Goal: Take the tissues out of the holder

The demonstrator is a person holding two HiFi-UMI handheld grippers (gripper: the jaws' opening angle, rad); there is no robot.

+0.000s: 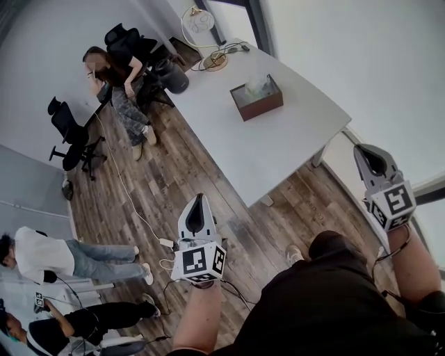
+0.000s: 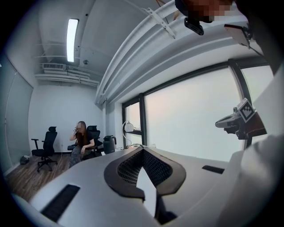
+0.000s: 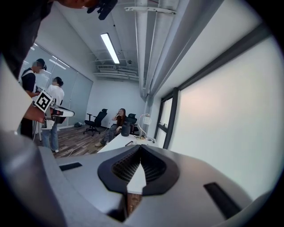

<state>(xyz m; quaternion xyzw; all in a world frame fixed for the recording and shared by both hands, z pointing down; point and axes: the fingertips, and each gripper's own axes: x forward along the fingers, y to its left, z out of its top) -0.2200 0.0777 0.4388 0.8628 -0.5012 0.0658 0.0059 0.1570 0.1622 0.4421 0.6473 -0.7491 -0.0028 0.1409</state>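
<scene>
A brown tissue holder (image 1: 256, 101) stands on the white table (image 1: 278, 149), with pale tissues (image 1: 257, 85) sticking out of its top. Both grippers hang in the air well short of the table, over the wood floor. My left gripper (image 1: 198, 197) is shut and holds nothing; its jaws meet at the tip in the left gripper view (image 2: 143, 150). To the right, near the table's corner, my right gripper (image 1: 359, 149) is also shut and empty (image 3: 140, 146). The holder does not show in either gripper view.
A person (image 1: 118, 80) sits on an office chair at the table's far end, beside a black kettle (image 1: 175, 78) and a lamp (image 1: 201, 21). More black chairs (image 1: 69, 135) stand at the left. Two people (image 1: 49, 254) stand at the lower left. Cables (image 1: 132, 201) cross the floor.
</scene>
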